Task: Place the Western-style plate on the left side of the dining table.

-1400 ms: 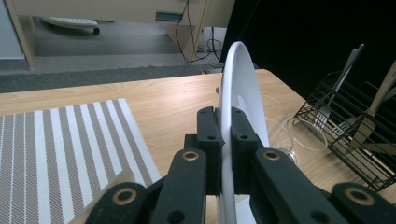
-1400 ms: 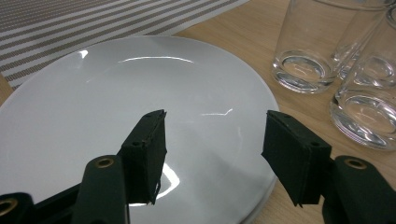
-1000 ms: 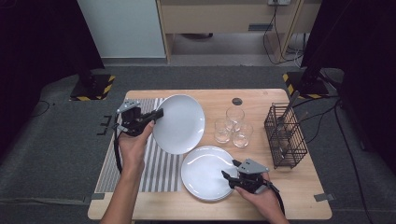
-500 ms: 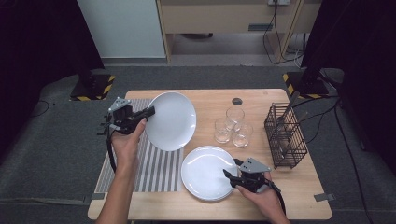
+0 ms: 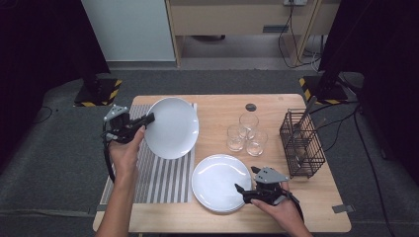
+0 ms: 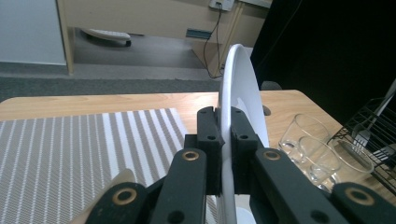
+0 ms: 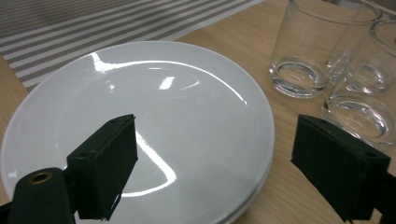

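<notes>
Left gripper (image 5: 148,119) is clamped on the rim of a round white glazed plate (image 5: 173,127), held tilted in the air over the far end of the grey-and-white striped placemat (image 5: 148,180). In the left gripper view the plate (image 6: 238,93) stands on edge with both jaws pinching the rim, one pad on each face.

Right gripper (image 5: 242,190) sits at the near-right edge of the white plates stacked on the wooden table (image 5: 217,111) – jaws have just been opening. In the right gripper view they stand wide apart over the stack (image 7: 140,130), pads off it, nothing gripped.

Handling, as a judgement: the plate looks ceramic – stiff, fairly heavy for a one-edge pinch, glossy and slippery, and it would chip or break if dropped or knocked. The rim is the only place the jaws can take it; a deeper bite would hold better against the plate swinging. Set it down flat and slowly, well clear of the three clear drinking glasses (image 5: 244,133) and the black wire cutlery basket (image 5: 301,145).
</notes>
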`<state>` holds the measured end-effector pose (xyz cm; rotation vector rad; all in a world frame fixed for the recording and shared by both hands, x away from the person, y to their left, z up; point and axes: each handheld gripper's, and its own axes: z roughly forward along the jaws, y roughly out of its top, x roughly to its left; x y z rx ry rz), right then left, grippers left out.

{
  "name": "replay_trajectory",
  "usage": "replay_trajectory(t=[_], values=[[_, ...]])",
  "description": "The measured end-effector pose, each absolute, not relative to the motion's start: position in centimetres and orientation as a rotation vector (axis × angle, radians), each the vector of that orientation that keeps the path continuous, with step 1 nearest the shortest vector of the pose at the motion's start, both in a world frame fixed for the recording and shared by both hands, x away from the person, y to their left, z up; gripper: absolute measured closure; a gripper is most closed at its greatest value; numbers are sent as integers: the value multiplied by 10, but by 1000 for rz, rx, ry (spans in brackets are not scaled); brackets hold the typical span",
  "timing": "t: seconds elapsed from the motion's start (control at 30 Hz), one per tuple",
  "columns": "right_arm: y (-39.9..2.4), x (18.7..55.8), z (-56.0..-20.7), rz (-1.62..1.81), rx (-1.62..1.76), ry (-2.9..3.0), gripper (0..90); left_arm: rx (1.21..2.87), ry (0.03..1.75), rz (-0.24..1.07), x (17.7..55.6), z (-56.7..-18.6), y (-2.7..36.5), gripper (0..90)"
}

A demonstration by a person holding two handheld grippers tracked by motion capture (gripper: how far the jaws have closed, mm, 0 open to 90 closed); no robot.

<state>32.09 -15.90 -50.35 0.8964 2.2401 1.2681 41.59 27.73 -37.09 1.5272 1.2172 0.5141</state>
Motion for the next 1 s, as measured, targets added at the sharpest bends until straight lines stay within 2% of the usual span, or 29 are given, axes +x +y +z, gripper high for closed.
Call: replay_trajectory(t=[0.37, 1.0], values=[[-168, 317, -511, 1282, 915, 2200, 74, 1497, 1254, 523, 422, -379, 292, 857], [-176, 319, -513, 1269, 951, 2179, 83, 1515, 1320, 521, 435, -403, 306, 857]])
